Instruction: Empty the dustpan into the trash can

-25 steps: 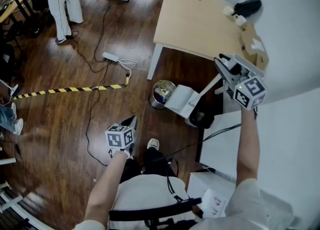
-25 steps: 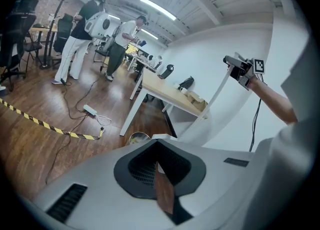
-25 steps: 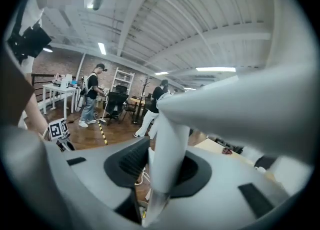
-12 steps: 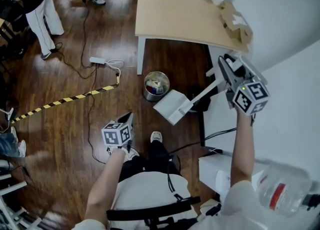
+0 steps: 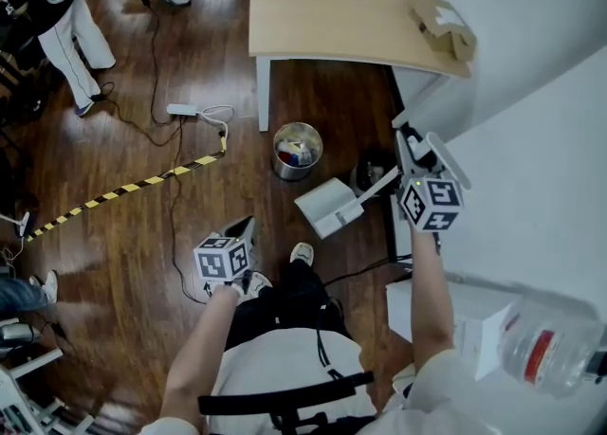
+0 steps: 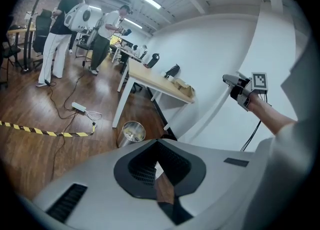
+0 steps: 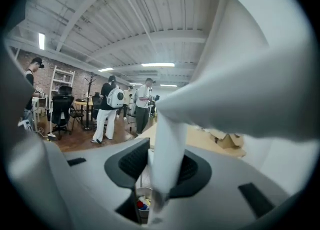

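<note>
The white dustpan (image 5: pixel 327 206) hangs low over the wood floor, just on my side of the small metal trash can (image 5: pixel 298 149), which holds coloured scraps. Its long white handle (image 5: pixel 379 183) runs up to the right into my right gripper (image 5: pixel 403 164), which is shut on it. In the right gripper view the handle (image 7: pixel 167 149) fills the gap between the jaws of my right gripper (image 7: pixel 162 174), with the trash can (image 7: pixel 143 203) below. My left gripper (image 5: pixel 248 226) hovers over the floor left of my foot. Its jaws (image 6: pixel 159 146) are shut on nothing, and the trash can (image 6: pixel 133 133) lies ahead.
A wooden table (image 5: pixel 332 7) stands behind the can against the white wall. A power strip (image 5: pixel 182 110) with cables and a yellow-black tape (image 5: pixel 123 187) lie on the floor to the left. People stand at far left. A white box (image 5: pixel 474 315) and a plastic bottle (image 5: pixel 545 353) are at lower right.
My right gripper has come down and towards me, drawing the dustpan back from beside the can's rim to the floor side nearer me. The left gripper has shifted only a little.
</note>
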A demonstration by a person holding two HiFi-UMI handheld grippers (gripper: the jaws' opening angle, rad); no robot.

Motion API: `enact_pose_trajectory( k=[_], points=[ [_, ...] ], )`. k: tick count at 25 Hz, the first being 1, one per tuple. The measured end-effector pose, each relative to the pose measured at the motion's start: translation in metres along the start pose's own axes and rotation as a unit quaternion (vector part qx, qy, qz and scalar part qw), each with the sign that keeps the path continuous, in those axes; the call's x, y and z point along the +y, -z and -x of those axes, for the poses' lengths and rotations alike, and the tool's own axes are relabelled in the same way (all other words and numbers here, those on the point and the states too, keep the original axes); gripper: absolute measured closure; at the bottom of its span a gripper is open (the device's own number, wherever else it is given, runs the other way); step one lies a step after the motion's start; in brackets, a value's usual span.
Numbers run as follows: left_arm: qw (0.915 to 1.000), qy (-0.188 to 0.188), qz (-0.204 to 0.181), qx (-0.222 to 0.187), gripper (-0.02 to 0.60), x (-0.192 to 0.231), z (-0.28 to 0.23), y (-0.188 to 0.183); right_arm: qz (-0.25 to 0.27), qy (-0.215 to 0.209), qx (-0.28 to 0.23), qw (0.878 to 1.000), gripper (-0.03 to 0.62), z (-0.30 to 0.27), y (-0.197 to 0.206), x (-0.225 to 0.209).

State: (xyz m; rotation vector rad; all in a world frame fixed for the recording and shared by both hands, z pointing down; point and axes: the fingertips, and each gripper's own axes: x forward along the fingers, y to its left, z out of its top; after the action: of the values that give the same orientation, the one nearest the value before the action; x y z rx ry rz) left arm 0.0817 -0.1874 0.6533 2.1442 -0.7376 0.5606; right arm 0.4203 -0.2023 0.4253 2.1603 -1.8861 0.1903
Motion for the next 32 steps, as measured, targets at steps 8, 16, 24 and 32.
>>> enact_pose_trajectory(
  k=[8, 16, 24, 32],
  points=[
    [0.9993, -0.001, -0.018, 0.033, 0.594, 0.001, -0.010, 0.024, -0.058, 0.121, -0.014, 0.991, 0.454, -0.002, 0.117, -0.018],
    [0.9981, -0.017, -0.024, 0.054, 0.594, 0.027, -0.006, 0.041, -0.094, 0.210, -0.028, 0.973, 0.453, 0.008, 0.199, -0.035],
    [0.9970, -0.020, -0.024, 0.070, 0.594, 0.039, -0.008, 0.059, -0.107, 0.259, -0.003, 0.960, 0.450, 0.015, 0.258, -0.018],
    [0.9966, -0.011, -0.025, 0.078, 0.594, 0.035, -0.011, 0.066, -0.125, 0.277, 0.014, 0.952, 0.439, 0.042, 0.282, 0.003]
  ],
)
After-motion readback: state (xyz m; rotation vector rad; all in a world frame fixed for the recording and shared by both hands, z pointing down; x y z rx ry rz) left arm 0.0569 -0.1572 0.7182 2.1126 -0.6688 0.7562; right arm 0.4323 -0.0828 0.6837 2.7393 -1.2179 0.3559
